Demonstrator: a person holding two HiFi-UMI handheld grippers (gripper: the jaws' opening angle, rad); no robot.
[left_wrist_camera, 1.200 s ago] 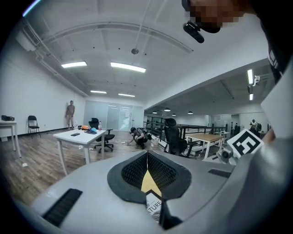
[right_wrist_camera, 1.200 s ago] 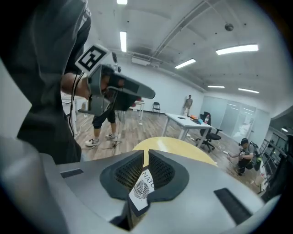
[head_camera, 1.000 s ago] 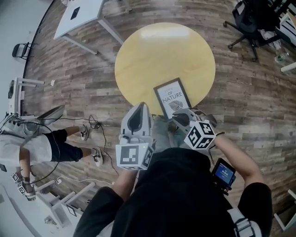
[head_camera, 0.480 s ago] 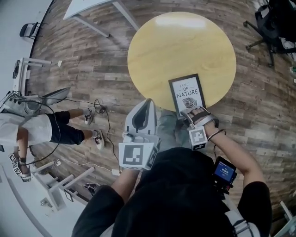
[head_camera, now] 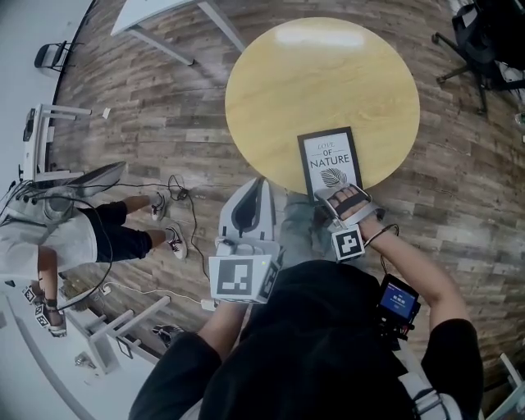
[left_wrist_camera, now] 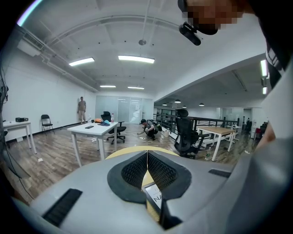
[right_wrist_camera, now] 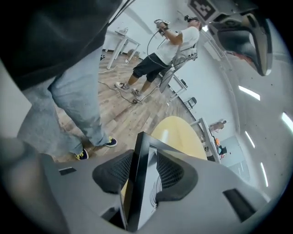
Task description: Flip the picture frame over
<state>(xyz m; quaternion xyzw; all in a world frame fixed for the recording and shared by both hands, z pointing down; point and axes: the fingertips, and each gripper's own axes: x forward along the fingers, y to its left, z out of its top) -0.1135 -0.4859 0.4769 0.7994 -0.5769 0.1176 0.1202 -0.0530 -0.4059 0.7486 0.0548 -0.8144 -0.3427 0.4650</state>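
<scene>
The black picture frame (head_camera: 330, 160) lies print side up at the near edge of the round yellow table (head_camera: 320, 74). My right gripper (head_camera: 338, 197) sits over its near short end. In the right gripper view the frame (right_wrist_camera: 139, 183) stands edge-on between the closing jaws (right_wrist_camera: 139, 171), and both pads touch its faces. My left gripper (head_camera: 261, 184) hovers to the left of the frame, off the table's edge. Its pads (left_wrist_camera: 147, 157) meet with nothing held, and a corner of the frame (left_wrist_camera: 153, 196) shows below them.
A person (head_camera: 57, 238) stands on the wood floor at the left, with cables (head_camera: 176, 193) trailing near their feet. A white table (head_camera: 156, 12) stands at the back left. An office chair (head_camera: 484, 41) is at the back right.
My right gripper has rolled over and dropped onto the frame's near end. Its jaws were shut and now straddle the frame. The left gripper has shifted only slightly.
</scene>
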